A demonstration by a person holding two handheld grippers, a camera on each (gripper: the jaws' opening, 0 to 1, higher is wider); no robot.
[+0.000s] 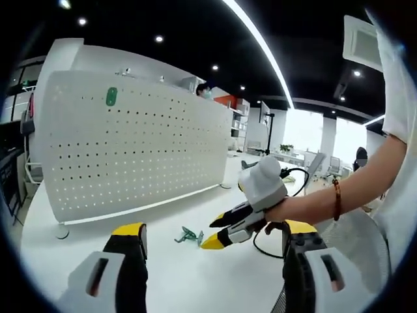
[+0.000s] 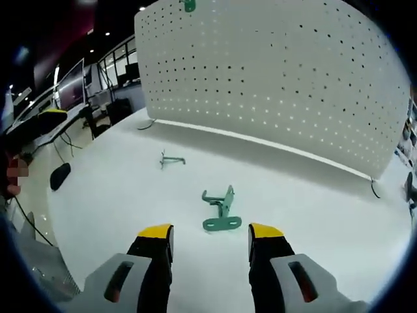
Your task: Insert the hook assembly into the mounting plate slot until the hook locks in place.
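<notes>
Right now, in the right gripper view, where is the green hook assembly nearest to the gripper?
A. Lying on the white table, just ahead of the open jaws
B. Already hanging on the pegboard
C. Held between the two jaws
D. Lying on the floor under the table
A. The green hook assembly lies flat on the white table, ahead of the right gripper, whose jaws stand apart and hold nothing.

The left gripper (image 1: 212, 229) has two thick black fingers (image 1: 128, 261) with yellow tips. Lower down, each one has a grey shell with a small slot in it. The right gripper (image 2: 210, 233) looks the same: black fingers (image 2: 154, 257), yellow tips, grey shells with slots. Its body is white and rounded, and a black cable (image 1: 296, 175) loops from it. The person wears a white short sleeve (image 1: 399, 98) and a brown bead bracelet (image 1: 337, 199).
</notes>
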